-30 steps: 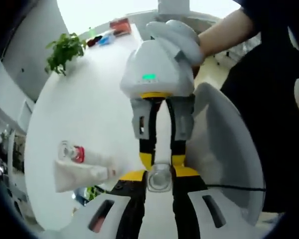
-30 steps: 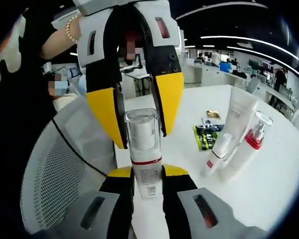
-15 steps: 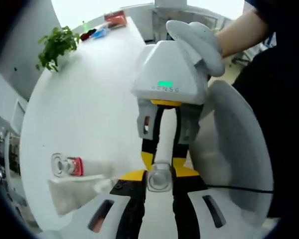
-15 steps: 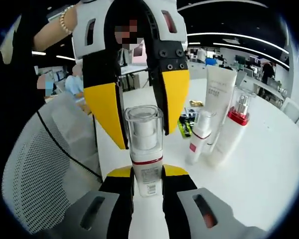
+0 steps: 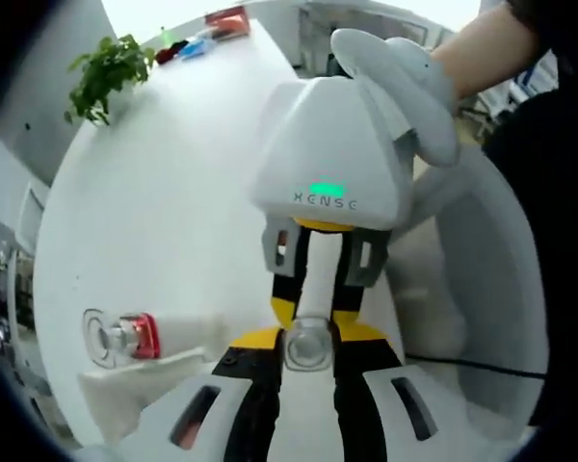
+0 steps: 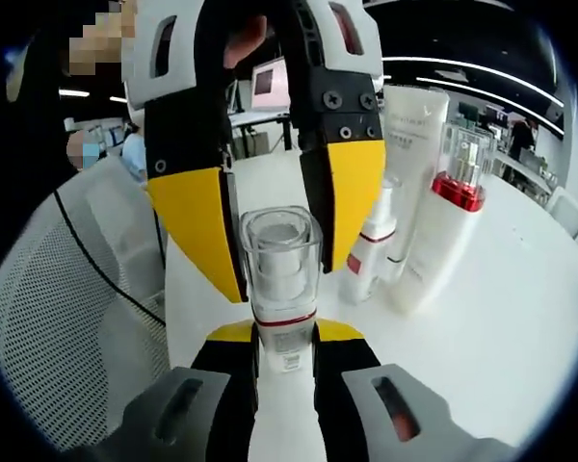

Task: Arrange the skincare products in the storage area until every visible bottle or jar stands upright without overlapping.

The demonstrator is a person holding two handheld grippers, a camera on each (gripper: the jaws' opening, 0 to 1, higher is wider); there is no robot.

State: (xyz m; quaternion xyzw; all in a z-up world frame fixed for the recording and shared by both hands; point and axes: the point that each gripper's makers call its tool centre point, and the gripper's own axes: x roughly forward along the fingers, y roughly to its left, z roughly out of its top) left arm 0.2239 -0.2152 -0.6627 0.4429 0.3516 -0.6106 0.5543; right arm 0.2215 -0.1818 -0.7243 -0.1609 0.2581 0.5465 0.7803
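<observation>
The upright group of tube (image 6: pixel 411 164) and red-collared pump bottle (image 6: pixel 445 217) has drawn nearer, so the right gripper (image 6: pixel 284 337), clamped on the clear-capped bottle (image 6: pixel 281 279) with the left gripper (image 6: pixel 270 192) flanking its cap, should set it down vertically beside them on the table (image 6: pixel 520 318), without touching.

Tall tube's (image 6: pixel 416 183) base behind bottle (image 6: pixel 441 241)

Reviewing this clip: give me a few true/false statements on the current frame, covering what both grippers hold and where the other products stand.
1. Both grippers grip one clear-capped pump bottle. True: the right gripper holds its lower body, the left gripper its cap.
2. A white tube and a red-collared bottle stand upright on the table. True.
3. The held bottle lies flat on the table. False: it is upright between the fingers.
4. The potted plant sits beside the red-collared bottle. False: it stands far across the table.
</observation>
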